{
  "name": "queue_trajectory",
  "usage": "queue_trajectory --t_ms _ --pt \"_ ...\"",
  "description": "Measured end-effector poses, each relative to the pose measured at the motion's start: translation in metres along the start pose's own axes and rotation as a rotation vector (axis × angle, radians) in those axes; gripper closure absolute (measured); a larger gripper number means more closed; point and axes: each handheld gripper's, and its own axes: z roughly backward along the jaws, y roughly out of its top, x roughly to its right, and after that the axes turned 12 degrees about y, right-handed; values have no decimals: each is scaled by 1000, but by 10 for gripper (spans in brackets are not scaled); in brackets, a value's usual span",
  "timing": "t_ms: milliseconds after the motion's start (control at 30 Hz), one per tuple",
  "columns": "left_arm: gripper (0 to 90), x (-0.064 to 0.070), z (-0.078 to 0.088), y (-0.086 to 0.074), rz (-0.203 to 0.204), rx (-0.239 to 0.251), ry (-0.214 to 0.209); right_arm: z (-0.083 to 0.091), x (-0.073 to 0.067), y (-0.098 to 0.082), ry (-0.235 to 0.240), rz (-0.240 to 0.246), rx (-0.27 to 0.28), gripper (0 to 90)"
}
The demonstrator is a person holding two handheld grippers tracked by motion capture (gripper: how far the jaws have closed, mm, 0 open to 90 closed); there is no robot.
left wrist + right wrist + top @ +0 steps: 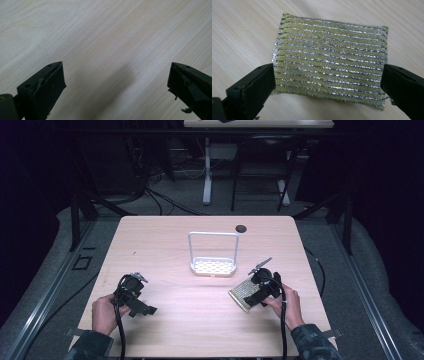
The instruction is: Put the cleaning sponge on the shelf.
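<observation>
A gold and silver striped scouring sponge (243,295) (329,67) lies flat on the wooden table (200,320) at the front right. My right gripper (254,299) (328,86) hovers over its near edge, open, with one jaw on each side of the sponge and not pressing it. At the front left my left gripper (142,310) (116,86) is open over bare wood, nothing between its jaws. A white sponge holder (212,265) with a tall wire loop stands at the table's middle, beyond both grippers.
A small dark round spot (241,228) sits near the table's far edge. Beyond the table are desk legs and cables on a dark floor. Bare wood stretches between the two grippers and in front of the holder.
</observation>
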Motion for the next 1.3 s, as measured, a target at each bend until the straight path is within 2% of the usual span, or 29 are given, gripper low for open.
queue_trajectory --t_ms 433,900,1100,1300 --pt "15 0 0 0 1 -4 0 -14 5 7 2 -22 -64 0" --pt "15 0 0 0 -2 -4 1 -18 6 7 -2 -50 -76 0" --pt "16 1 0 0 -5 -6 1 -19 5 8 -7 -77 -98 22" --pt "16 0 0 0 -4 -5 1 -20 6 9 -1 -78 -98 49"
